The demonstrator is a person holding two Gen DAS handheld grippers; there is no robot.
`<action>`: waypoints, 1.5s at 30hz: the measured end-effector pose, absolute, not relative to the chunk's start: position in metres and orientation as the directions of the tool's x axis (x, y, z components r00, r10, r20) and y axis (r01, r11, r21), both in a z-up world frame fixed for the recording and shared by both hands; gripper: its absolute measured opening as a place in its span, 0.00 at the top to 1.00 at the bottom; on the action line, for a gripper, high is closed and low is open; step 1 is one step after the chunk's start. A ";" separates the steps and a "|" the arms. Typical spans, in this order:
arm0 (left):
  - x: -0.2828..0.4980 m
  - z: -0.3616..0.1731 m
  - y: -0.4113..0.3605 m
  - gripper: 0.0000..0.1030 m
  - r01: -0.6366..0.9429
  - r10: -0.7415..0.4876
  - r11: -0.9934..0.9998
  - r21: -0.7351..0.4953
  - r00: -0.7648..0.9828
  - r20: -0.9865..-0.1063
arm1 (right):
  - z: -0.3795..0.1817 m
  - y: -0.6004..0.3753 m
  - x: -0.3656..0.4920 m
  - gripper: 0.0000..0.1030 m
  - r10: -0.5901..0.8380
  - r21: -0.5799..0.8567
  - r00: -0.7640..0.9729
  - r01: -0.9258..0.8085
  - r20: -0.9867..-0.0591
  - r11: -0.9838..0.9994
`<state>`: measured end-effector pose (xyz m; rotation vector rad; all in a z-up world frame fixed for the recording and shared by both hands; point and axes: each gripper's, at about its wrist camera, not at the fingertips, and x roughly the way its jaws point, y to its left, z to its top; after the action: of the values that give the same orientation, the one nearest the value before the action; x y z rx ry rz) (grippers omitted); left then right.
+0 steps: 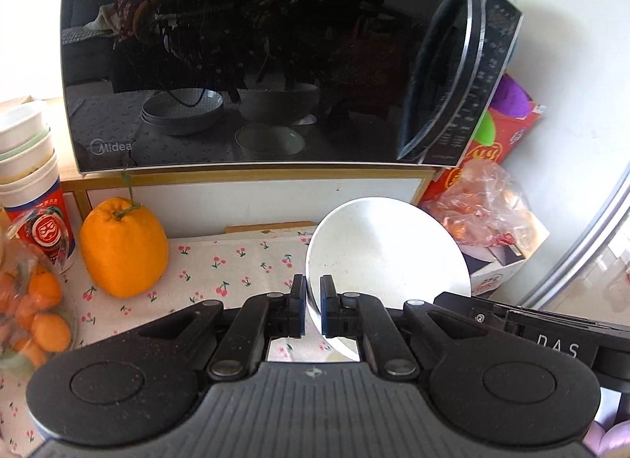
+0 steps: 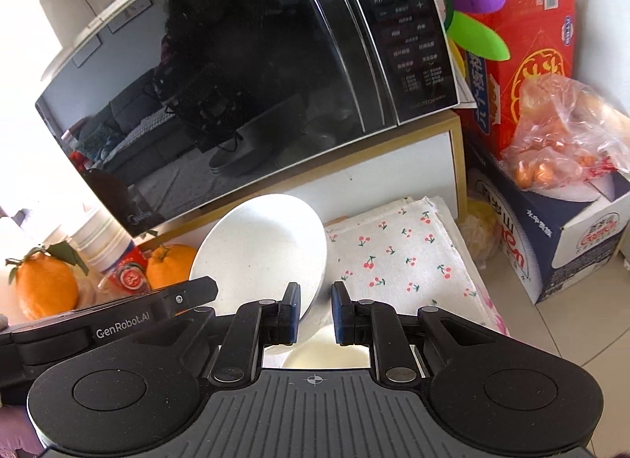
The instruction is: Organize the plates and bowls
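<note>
Left claw (image 1: 313, 310) pinching white plate (image 1: 388, 249) rim at plate's 7 o'clock; right claw (image 2: 315, 314) clamped on opposite rim. Plate off bench, tilted on edge, face toward microwave (image 1: 252, 56). Both hands equally near.

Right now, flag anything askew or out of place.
The white bowl is tipped up on its edge, pinched at its rim by the left claw and the right claw. Nothing looks spilled or broken.
</note>
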<state>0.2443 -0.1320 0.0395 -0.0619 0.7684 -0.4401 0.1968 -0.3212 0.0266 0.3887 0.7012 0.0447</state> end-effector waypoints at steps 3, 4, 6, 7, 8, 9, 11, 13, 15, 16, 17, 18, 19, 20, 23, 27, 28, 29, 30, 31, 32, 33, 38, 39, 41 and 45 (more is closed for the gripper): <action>0.226 0.047 -0.131 0.94 0.372 -0.417 0.903 -0.217 0.630 -0.655 | 0.035 -0.319 0.177 0.84 0.158 0.356 0.762 0.101 -0.628 0.929; 0.221 0.048 -0.131 0.94 0.377 -0.418 0.901 -0.213 0.629 -0.656 | 0.037 -0.319 0.171 0.84 0.153 0.352 0.759 0.106 -0.633 0.930; 0.210 0.048 -0.132 0.94 0.385 -0.422 0.898 -0.211 0.623 -0.659 | 0.040 -0.315 0.157 0.84 0.137 0.332 0.753 0.114 -0.644 0.936; 0.205 0.047 -0.130 0.94 0.389 -0.429 0.895 -0.219 0.615 -0.661 | 0.042 -0.314 0.149 0.84 0.126 0.318 0.747 0.119 -0.653 0.941; 0.200 0.046 -0.131 0.94 0.391 -0.432 0.893 -0.222 0.609 -0.665 | 0.043 -0.313 0.143 0.84 0.119 0.313 0.743 0.128 -0.659 0.941; 0.195 0.045 -0.131 0.94 0.390 -0.431 0.893 -0.223 0.604 -0.671 | 0.045 -0.312 0.134 0.84 0.115 0.312 0.737 0.136 -0.666 0.940; 0.181 0.045 -0.130 0.94 0.393 -0.434 0.891 -0.227 0.593 -0.678 | 0.045 -0.311 0.119 0.83 0.105 0.305 0.731 0.146 -0.674 0.941; 0.166 0.042 -0.129 0.94 0.401 -0.433 0.889 -0.220 0.586 -0.684 | 0.043 -0.311 0.103 0.83 0.099 0.304 0.725 0.156 -0.681 0.940; 0.154 0.039 -0.129 0.94 0.404 -0.433 0.888 -0.218 0.580 -0.690 | 0.039 -0.311 0.089 0.83 0.100 0.313 0.718 0.170 -0.689 0.934; 0.148 0.037 -0.128 0.94 0.402 -0.435 0.888 -0.223 0.577 -0.691 | 0.036 -0.312 0.082 0.83 0.103 0.326 0.716 0.180 -0.690 0.928; 0.143 0.035 -0.128 0.94 0.400 -0.433 0.889 -0.224 0.575 -0.694 | 0.033 -0.314 0.075 0.83 0.109 0.340 0.714 0.189 -0.692 0.921; 0.136 0.034 -0.129 0.94 0.398 -0.430 0.890 -0.221 0.573 -0.698 | 0.030 -0.315 0.068 0.83 0.114 0.352 0.710 0.198 -0.695 0.915; 0.130 0.033 -0.130 0.94 0.405 -0.428 0.889 -0.213 0.573 -0.699 | 0.027 -0.315 0.062 0.83 0.113 0.355 0.705 0.206 -0.700 0.912; 0.123 0.032 -0.132 0.94 0.415 -0.426 0.887 -0.200 0.575 -0.699 | 0.024 -0.316 0.057 0.83 0.110 0.355 0.701 0.214 -0.705 0.910; 0.106 0.030 -0.136 0.94 0.437 -0.420 0.884 -0.166 0.585 -0.693 | 0.017 -0.318 0.041 0.83 0.110 0.361 0.694 0.226 -0.711 0.905; 0.089 0.024 -0.139 0.94 0.458 -0.426 0.875 -0.155 0.578 -0.696 | 0.010 -0.323 0.021 0.83 0.101 0.368 0.696 0.246 -0.711 0.897; 0.085 0.022 -0.140 0.94 0.467 -0.428 0.871 -0.150 0.573 -0.699 | 0.007 -0.324 0.015 0.83 0.095 0.364 0.696 0.250 -0.712 0.897; 0.083 0.020 -0.142 0.93 0.474 -0.424 0.869 -0.141 0.567 -0.706 | 0.005 -0.324 0.012 0.83 0.093 0.360 0.692 0.252 -0.716 0.898; 0.080 0.018 -0.145 0.93 0.488 -0.422 0.863 -0.129 0.558 -0.714 | 0.002 -0.325 0.009 0.83 0.087 0.350 0.682 0.259 -0.726 0.900; 0.076 0.017 -0.148 0.93 0.504 -0.423 0.856 -0.117 0.551 -0.720 | 0.000 -0.327 0.006 0.83 0.082 0.343 0.674 0.264 -0.734 0.901; 0.074 0.015 -0.151 0.93 0.515 -0.423 0.850 -0.109 0.545 -0.724 | -0.002 -0.328 0.004 0.83 0.077 0.335 0.665 0.269 -0.743 0.903; 0.071 0.012 -0.154 0.93 0.528 -0.424 0.843 -0.101 0.536 -0.730 | -0.004 -0.330 0.002 0.83 0.070 0.320 0.652 0.272 -0.755 0.907; 0.064 -0.005 -0.167 0.92 0.568 -0.412 0.819 -0.083 0.481 -0.773 | -0.021 -0.338 -0.002 0.83 0.058 0.279 0.587 0.293 -0.807 0.915; 0.063 -0.006 -0.169 0.92 0.573 -0.409 0.816 -0.079 0.475 -0.779 | -0.025 -0.341 -0.003 0.83 0.066 0.283 0.574 0.296 -0.816 0.912; 0.062 -0.009 -0.172 0.92 0.580 -0.400 0.812 -0.070 0.464 -0.791 | -0.033 -0.346 -0.004 0.83 0.092 0.301 0.547 0.306 -0.832 0.903; 0.058 -0.016 -0.179 0.92 0.595 -0.379 0.802 -0.052 0.440 -0.814 | -0.041 -0.354 -0.006 0.82 0.113 0.315 0.520 0.318 -0.847 0.894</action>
<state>0.0582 -0.1791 -0.0155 0.2572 0.9362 -0.6129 -0.0056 -0.3537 -0.0413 0.4682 1.0264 -0.1281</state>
